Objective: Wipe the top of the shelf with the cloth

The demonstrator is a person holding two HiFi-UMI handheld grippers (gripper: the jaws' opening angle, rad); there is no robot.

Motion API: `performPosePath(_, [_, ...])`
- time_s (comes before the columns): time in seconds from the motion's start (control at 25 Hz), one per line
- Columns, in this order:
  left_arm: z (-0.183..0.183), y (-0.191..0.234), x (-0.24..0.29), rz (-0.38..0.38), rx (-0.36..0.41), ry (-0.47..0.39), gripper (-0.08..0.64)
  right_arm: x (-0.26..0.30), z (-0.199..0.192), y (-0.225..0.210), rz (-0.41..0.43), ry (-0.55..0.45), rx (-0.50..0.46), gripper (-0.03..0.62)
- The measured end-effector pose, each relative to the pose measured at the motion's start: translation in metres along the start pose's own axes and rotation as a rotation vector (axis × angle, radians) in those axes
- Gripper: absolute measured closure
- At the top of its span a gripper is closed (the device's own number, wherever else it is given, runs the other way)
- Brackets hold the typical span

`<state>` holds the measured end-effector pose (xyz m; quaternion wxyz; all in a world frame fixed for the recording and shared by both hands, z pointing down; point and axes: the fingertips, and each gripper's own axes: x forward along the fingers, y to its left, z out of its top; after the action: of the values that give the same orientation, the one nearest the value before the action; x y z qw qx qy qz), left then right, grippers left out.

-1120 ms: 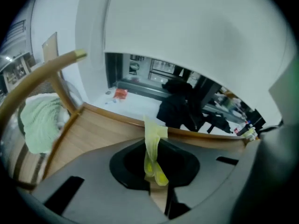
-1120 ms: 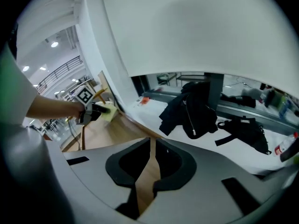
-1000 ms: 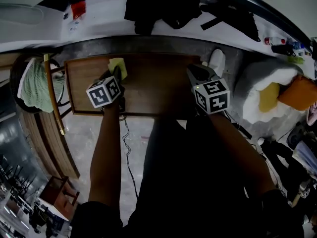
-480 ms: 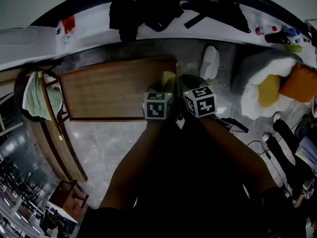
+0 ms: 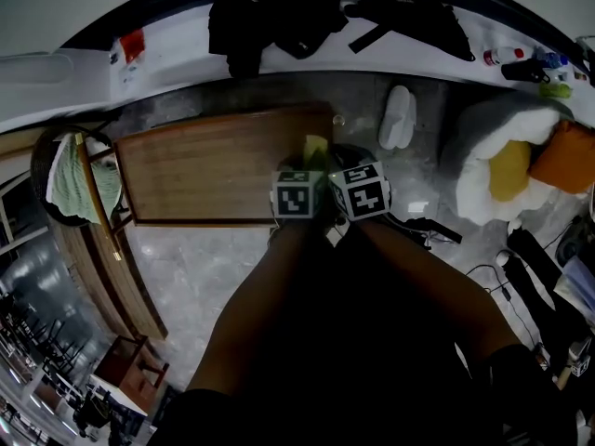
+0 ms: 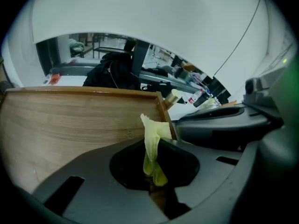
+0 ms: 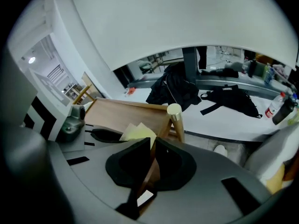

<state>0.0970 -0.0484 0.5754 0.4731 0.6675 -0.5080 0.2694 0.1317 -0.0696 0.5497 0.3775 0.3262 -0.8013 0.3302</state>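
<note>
Yellow cloth (image 6: 150, 143) is pinched tight in the left gripper (image 6: 152, 171), jaws clamped on its lower fold while the rest stands up in a crumpled plume, right at the right-hand end of the wooden shelf top (image 5: 204, 165). From the head view the cloth sits over that end edge, though from this angle I can't quite tell whether it is pressed onto the wood or just above it. Right gripper (image 7: 152, 162) is tucked in just beside the left one, its jaws drawn together to a thin slit with nothing between them, hanging near the corner post (image 7: 174, 110) with the round cap. So we look to be at one end of a pass, with the whole brown plank stretching away to the left. To do this well, I'd say tilt the left gripper so more of that cloth lies flat rather than bunched, bear down evenly, and run long strokes along the grain, each overlapping the one before, taking in the raised back edge and the corners where dust gathers. Keep the clamp firm so the cloth doesn't slip out mid-stroke, and keep the idle gripper clear of the path. Tally as it stands: one cloth, one shelf, two grippers, and one black-and-white marker cube on each of them.
</note>
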Motion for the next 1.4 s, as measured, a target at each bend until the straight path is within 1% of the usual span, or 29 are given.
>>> performPosePath(0.16, [-0.006,0.018,-0.009,-0.031,0.018,0.002,0.526,0.006,0.007,0.013,-0.052,0.001,0.019,0.549])
performPosePath(0.28, [-0.010,0.047,-0.019,-0.057,0.045,0.006,0.526,0.011,0.011,0.032,-0.067,-0.002,0.051,0.549])
performPosePath(0.36, [-0.010,0.067,-0.025,-0.072,0.050,0.003,0.526,0.016,0.011,0.047,-0.073,0.002,0.056,0.549])
performPosePath(0.56, [-0.015,0.112,-0.042,-0.104,0.029,-0.006,0.526,0.036,0.011,0.098,-0.061,0.020,0.031,0.549])
performPosePath(0.72, [-0.020,0.133,-0.052,-0.119,0.022,-0.001,0.526,0.049,0.013,0.134,-0.031,0.015,0.013,0.549])
performPosePath(0.88, [-0.025,0.159,-0.063,-0.111,0.023,-0.002,0.526,0.060,0.013,0.162,-0.008,0.021,-0.008,0.549])
performPosePath(1.08, [-0.031,0.204,-0.081,-0.082,0.014,-0.011,0.526,0.070,0.016,0.179,-0.009,0.013,-0.003,0.549])
performPosePath(1.24, [-0.033,0.239,-0.095,-0.045,0.022,-0.019,0.526,0.076,0.018,0.187,-0.010,0.012,0.000,0.549])
performPosePath(1.4, [-0.035,0.280,-0.108,0.001,-0.007,-0.045,0.526,0.082,0.022,0.197,-0.002,0.010,-0.007,0.549])
